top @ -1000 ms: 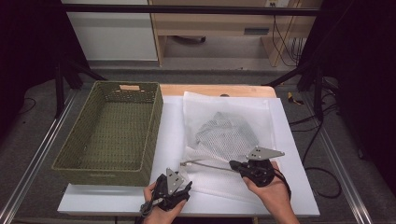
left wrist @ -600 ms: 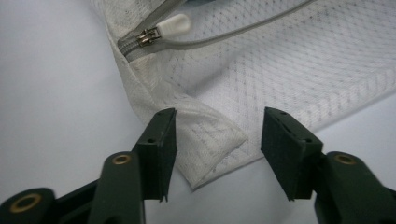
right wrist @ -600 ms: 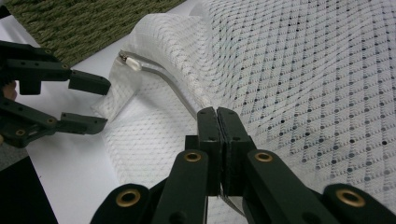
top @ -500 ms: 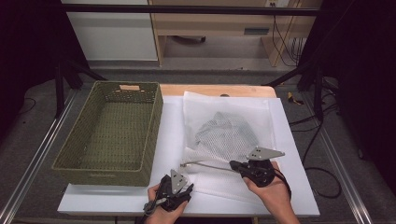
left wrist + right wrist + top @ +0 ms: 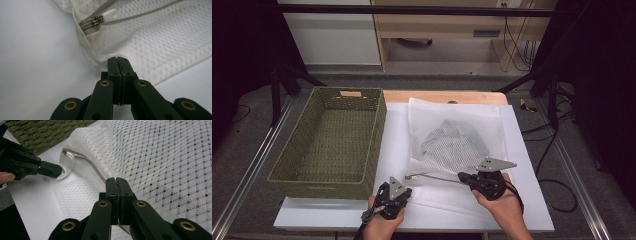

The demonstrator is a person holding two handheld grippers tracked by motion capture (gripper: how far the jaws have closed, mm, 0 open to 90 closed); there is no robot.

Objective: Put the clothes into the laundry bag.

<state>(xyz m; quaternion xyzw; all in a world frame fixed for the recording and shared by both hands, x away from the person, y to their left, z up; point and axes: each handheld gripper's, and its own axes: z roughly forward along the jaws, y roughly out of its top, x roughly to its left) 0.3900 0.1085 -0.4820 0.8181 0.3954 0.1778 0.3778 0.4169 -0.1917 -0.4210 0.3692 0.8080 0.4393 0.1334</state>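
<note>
Left gripper (image 5: 117, 60): my jaws have just been closing and now stand pressed together on the near corner edge of the mesh laundry bag (image 5: 160, 42); in the right gripper view I see the same tips (image 5: 60, 171) pinching that corner fold.
Right gripper (image 5: 116, 181): I hold it clamped tight on the bag's zipper edge, the grey zip line running from the tips toward the left.
Mesh laundry bag (image 5: 454, 145): it lies flat on the white table sheet (image 5: 522, 150), right of the basket, with a dark netted garment (image 5: 454, 140) showing through its upper half.
Zipper pull (image 5: 106, 17): a white tab on a brass slider, sitting just beyond my left tips at the bag's corner; I also see it in the right gripper view (image 5: 68, 153).
Zip opening: I cannot tell how far it is undone.
Wicker basket (image 5: 327, 175): green, on the left of the table, just beside the bag's left edge.
Hands: my left hand (image 5: 382, 222) sits at the front edge, my right hand (image 5: 502, 202) near the bag's front right.
</note>
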